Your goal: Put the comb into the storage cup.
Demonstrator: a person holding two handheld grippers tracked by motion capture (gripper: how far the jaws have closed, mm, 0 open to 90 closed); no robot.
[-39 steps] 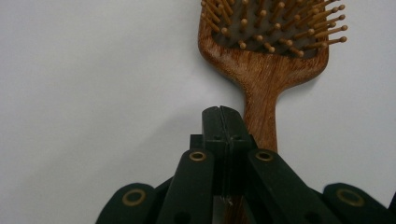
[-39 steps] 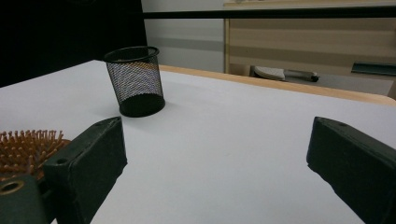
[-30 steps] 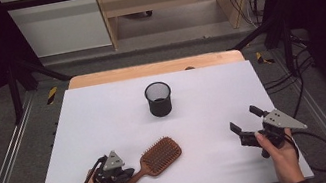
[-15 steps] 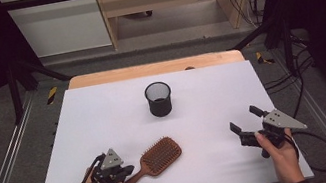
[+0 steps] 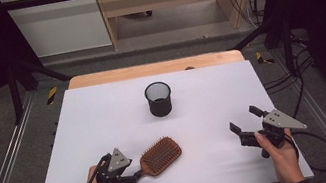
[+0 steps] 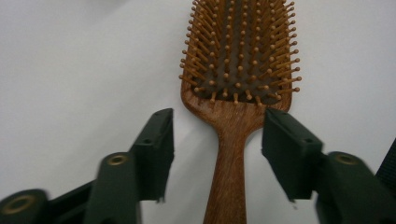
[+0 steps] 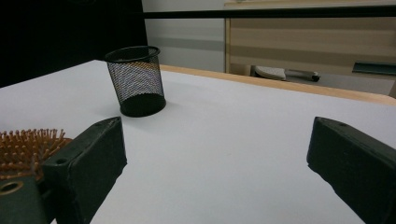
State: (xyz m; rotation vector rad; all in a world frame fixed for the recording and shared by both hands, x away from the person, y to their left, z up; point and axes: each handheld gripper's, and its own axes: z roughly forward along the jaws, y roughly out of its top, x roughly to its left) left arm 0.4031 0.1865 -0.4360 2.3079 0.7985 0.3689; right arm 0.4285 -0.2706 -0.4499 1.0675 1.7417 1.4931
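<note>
A wooden paddle hairbrush lies bristles up on the white table, near its front edge left of centre. My left gripper sits at the brush's handle end. In the left gripper view the handle runs between the two jaws with a gap on each side. These jaws have just been opening, and the left gripper is open around the handle without pressing it. My right gripper is held at the front right, open with nothing in it. The right gripper faces across the table, with the brush's bristles at its left.
A black mesh cup stands upright at the table's middle, towards the back, and also appears in the right gripper view. A wooden edge borders the table's far side. Cables trail off the right edge.
The left gripper has shifted slightly at the brush handle. The brush, the mesh cup and the right gripper have stayed where they were.
</note>
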